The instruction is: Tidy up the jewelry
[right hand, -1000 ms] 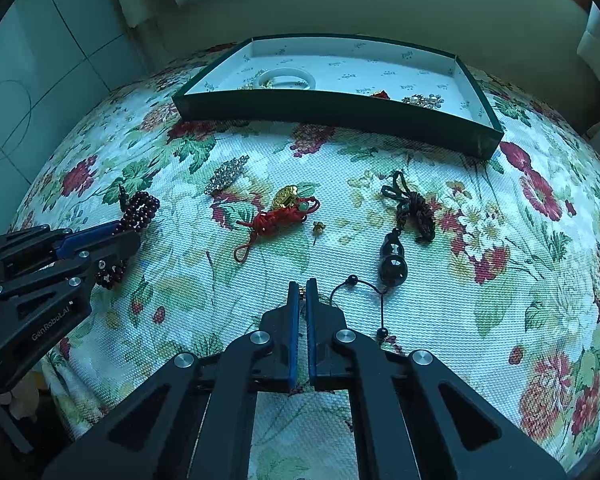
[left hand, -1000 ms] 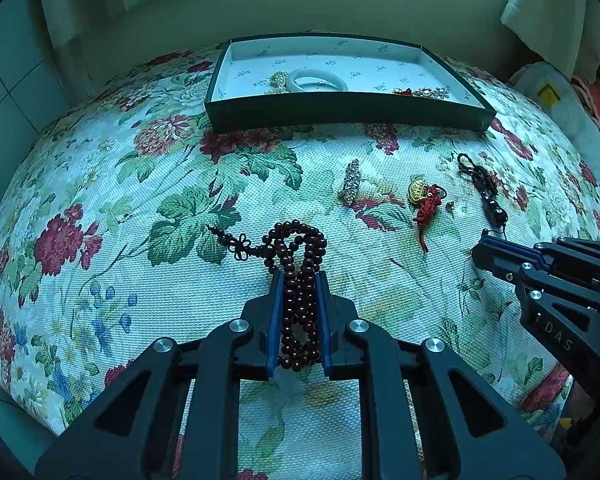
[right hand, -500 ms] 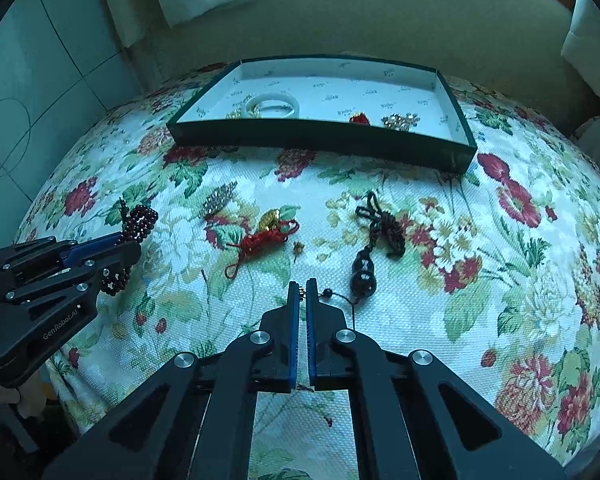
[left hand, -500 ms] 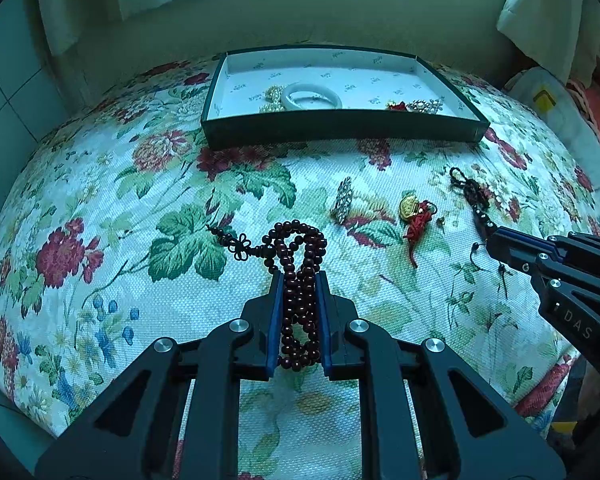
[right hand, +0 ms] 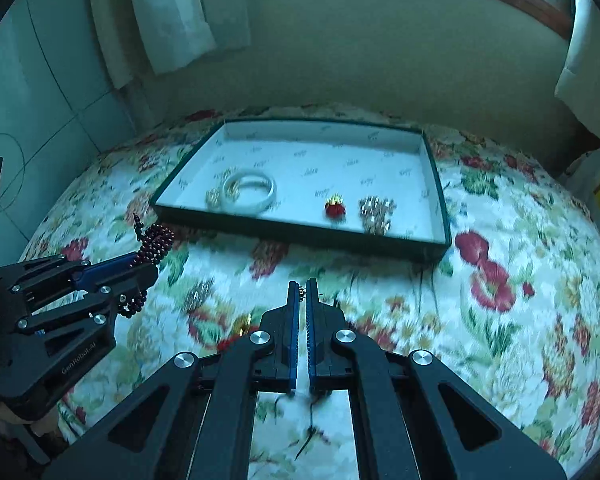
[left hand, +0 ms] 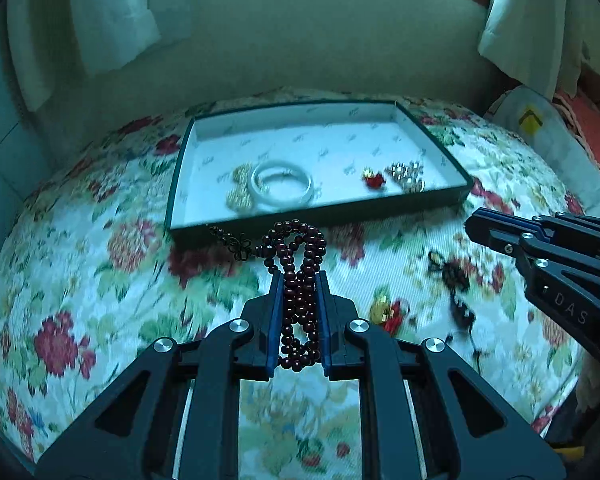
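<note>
My left gripper [left hand: 299, 280] is shut on a dark red bead bracelet [left hand: 300, 256] and holds it up above the floral cloth, just short of the green tray's near wall [left hand: 320, 216]. It shows at the left of the right wrist view [right hand: 152, 268]. My right gripper [right hand: 303, 286] is shut on a small gold piece tied to a thin black cord [right hand: 310, 432] that hangs below the fingers. The tray [right hand: 300, 232] holds a white bangle [right hand: 252, 192], a red charm [right hand: 335, 209] and a silver cluster [right hand: 376, 212].
On the floral cloth [left hand: 100, 280] lie a gold and red knot charm [left hand: 388, 312], a black corded pendant [left hand: 456, 292] and a silver brooch [right hand: 198, 296]. White curtains [right hand: 172, 12] hang behind. A bag [left hand: 540, 132] sits at the right edge.
Both grippers have risen and moved toward the tray. The bead bracelet has been lifted off the cloth. The right gripper's cord now hangs free under it.
</note>
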Action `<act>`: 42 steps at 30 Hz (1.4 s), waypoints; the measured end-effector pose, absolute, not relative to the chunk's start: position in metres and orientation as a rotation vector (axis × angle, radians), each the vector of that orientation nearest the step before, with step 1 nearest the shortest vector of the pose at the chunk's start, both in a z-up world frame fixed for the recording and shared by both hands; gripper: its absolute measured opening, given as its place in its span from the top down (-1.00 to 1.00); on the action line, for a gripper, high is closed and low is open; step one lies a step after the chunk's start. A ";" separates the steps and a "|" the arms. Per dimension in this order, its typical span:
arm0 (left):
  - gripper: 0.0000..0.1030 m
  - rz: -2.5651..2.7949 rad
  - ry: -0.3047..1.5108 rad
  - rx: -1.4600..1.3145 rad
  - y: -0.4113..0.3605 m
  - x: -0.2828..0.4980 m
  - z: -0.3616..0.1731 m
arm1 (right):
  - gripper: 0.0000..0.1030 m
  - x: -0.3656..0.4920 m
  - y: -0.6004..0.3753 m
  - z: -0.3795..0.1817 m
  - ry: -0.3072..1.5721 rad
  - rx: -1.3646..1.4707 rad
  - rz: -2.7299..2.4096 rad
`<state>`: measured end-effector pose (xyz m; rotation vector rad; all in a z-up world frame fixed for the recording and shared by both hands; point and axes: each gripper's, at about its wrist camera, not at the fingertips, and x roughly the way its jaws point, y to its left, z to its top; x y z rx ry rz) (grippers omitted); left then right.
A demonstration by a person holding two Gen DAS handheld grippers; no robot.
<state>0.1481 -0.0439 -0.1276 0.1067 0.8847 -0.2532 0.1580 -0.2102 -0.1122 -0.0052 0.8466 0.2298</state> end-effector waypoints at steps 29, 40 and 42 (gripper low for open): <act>0.70 -0.181 0.967 0.174 -0.112 0.348 -0.186 | 0.95 0.333 -0.228 -0.170 0.912 -0.042 0.166; 0.14 -0.175 0.965 0.182 -0.112 0.349 -0.187 | 0.91 0.340 -0.227 -0.176 0.916 -0.042 0.170; 0.11 -0.180 0.957 0.174 -0.110 0.347 -0.183 | 0.91 0.339 -0.228 -0.173 0.911 -0.035 0.169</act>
